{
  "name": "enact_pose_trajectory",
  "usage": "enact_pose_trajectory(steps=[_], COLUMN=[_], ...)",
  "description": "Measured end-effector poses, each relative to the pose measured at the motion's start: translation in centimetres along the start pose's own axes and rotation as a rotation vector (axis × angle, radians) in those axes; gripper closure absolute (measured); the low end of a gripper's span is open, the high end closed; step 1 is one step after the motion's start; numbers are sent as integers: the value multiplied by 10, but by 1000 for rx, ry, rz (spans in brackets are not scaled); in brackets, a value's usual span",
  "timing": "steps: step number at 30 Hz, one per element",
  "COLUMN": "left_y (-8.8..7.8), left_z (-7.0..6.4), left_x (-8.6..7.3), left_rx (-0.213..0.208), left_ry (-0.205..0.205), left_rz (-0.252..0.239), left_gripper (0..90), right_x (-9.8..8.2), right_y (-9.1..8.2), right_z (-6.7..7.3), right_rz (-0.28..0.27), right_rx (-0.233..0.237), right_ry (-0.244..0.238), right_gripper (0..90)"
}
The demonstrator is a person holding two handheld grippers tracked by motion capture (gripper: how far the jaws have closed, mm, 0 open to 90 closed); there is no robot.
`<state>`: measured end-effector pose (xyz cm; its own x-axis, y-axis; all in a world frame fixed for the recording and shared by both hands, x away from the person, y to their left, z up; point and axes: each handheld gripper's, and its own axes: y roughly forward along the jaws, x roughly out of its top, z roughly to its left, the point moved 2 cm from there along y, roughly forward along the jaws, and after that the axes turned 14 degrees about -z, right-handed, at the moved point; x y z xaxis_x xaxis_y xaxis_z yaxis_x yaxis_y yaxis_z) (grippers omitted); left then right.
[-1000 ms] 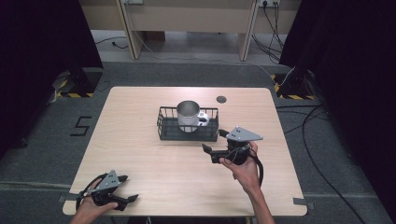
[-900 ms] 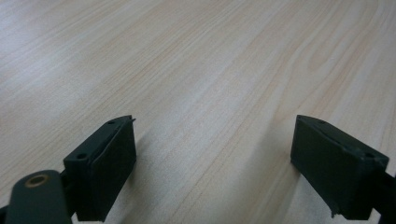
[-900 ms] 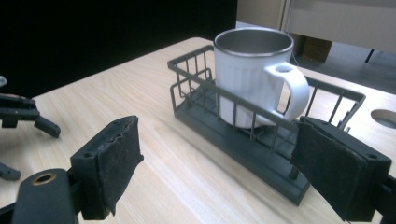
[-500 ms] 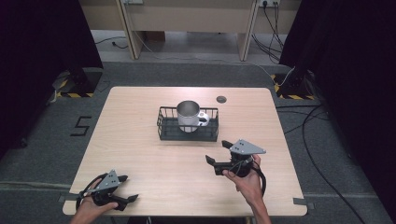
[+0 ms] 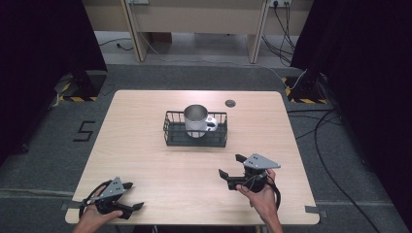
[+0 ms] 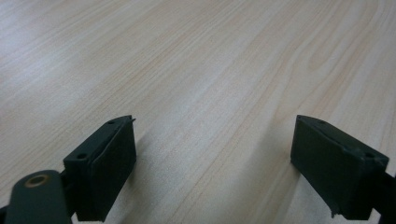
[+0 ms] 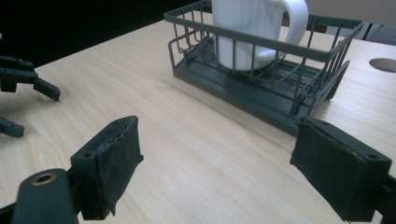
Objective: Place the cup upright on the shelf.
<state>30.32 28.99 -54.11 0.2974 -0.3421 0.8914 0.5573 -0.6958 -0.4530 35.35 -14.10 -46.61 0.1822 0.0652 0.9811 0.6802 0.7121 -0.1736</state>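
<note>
A dark wire basket (image 5: 175, 131) stands at the table's middle, and a white mug (image 5: 196, 120) with a metal-looking inside stands upright in it, handle to the right. My right gripper (image 5: 229, 165) is held open in front of the basket and to its right, apart from it, jaws empty. In the right gripper view the basket (image 7: 280, 107) and mug (image 7: 252, 28) lie beyond the open right gripper (image 7: 215, 163). My left gripper (image 5: 135, 195) rests open near the front left corner, and in its own view the left gripper (image 6: 215, 158) has bare wood between its jaws.
The light wooden table (image 5: 145, 160) has a round cable hole (image 5: 230, 103) at the back right. Dark curtains and cables on the floor surround it. The right gripper view catches the other gripper (image 7: 23, 88) far off at its left edge.
My right gripper has drawn back from the basket toward the table's front edge, still open. The left gripper, basket and mug have stayed put.
</note>
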Motion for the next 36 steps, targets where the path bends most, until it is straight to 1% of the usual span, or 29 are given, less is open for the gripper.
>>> enact_pose_trajectory(steps=[14,23,36], left_y=[0,0,0], left_z=[0,0,0], left_x=[0,0,0], left_rx=[0,0,0], left_ry=[0,1,0], left_rz=[0,0,0], left_gripper=[136,136,136], right_x=[-23,-43,-64], right_y=[-5,-4,-3], right_z=[8,11,15], right_rz=[51,114,193], right_rx=[13,6,-7], right_ry=[4,24,24], right_gripper=[152,152,152])
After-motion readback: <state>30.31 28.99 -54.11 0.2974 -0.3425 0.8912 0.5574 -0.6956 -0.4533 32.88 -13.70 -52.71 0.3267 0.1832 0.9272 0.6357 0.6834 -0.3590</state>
